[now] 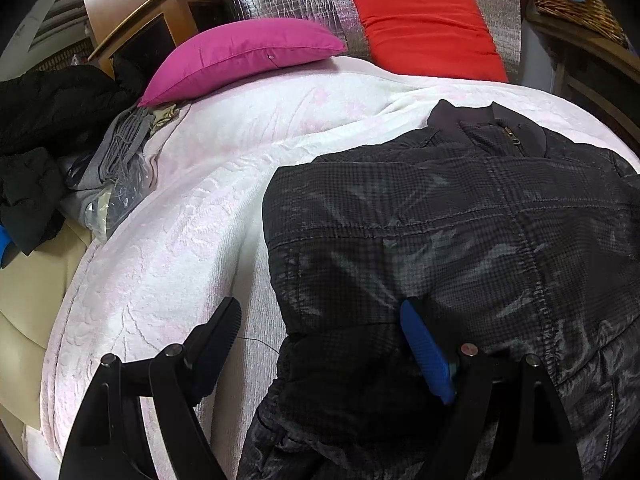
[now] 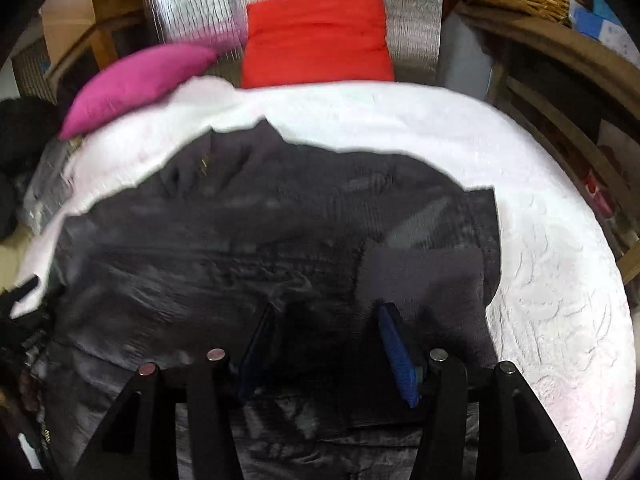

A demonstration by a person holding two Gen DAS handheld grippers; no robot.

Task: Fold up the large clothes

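In the left wrist view, a big dark jacket (image 1: 460, 220) lies flat on the bed (image 1: 192, 208), on the white blanket. Its collar and zip point up toward the red pillow (image 1: 424, 32). The pink pillow (image 1: 240, 56) is to the left of the red pillow. A pile of other clothes (image 1: 52, 148) waits far to the left of the jacket, below the pink pillow. The left tongs (image 1: 322, 316) are spread wide and grip nothing. One finger hangs over the white blanket just beside the jacket's left edge. The blue finger is over the jacket, and it may be resting on the cloth, but it is hard to tell.

In the right wrist view, which is blurry, the jacket fills the middle, below the red pillow. One sleeve looks already laid across the jacket's right side, with its soft cuff (image 2: 424, 276) lying on top. The right tongs (image 2: 326, 320) are partly open over the jacket just below that cuff, and they seem to have nothing pinched.

So the step looks like folding the sides in. Next, the left tongs likely need to pinch the jacket's left edge or sleeve and bring it across the middle
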